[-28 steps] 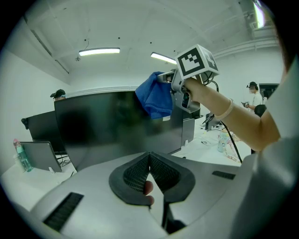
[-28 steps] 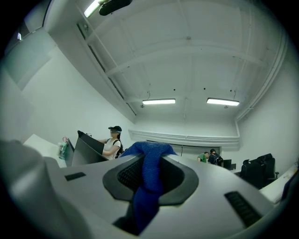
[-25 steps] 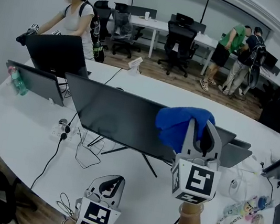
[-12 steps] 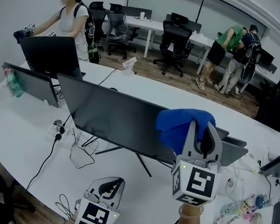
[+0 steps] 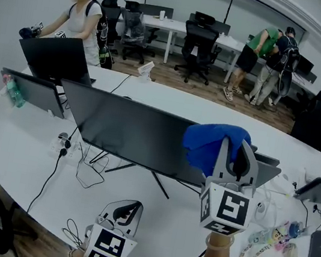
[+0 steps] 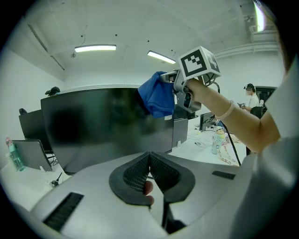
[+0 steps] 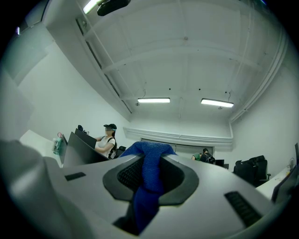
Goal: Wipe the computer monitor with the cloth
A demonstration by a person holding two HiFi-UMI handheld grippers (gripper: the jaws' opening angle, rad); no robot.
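My right gripper (image 5: 236,148) has its jaws clenched on the blue cloth (image 5: 210,142), held at the monitor's (image 5: 123,131) top edge, about 2 o'clock on the screen. My left gripper (image 5: 126,209), at 6 o'clock over the counter (image 5: 21,156), has its jaws pressed together on nothing. A bottle (image 5: 9,90) stands at 9 o'clock; I cannot tell its contents.

I could read no words, brands or numbers anywhere. The cubes on my left tool (image 5: 126,209) and right tool (image 5: 234,148) carried only black-and-white square marker patterns, no letters. Nothing legible showed on the blue cloth (image 5: 210,140) clamped in my right tool. A small white card (image 5: 145,67) stood on the far tabletop (image 5: 212,112), too small to read.
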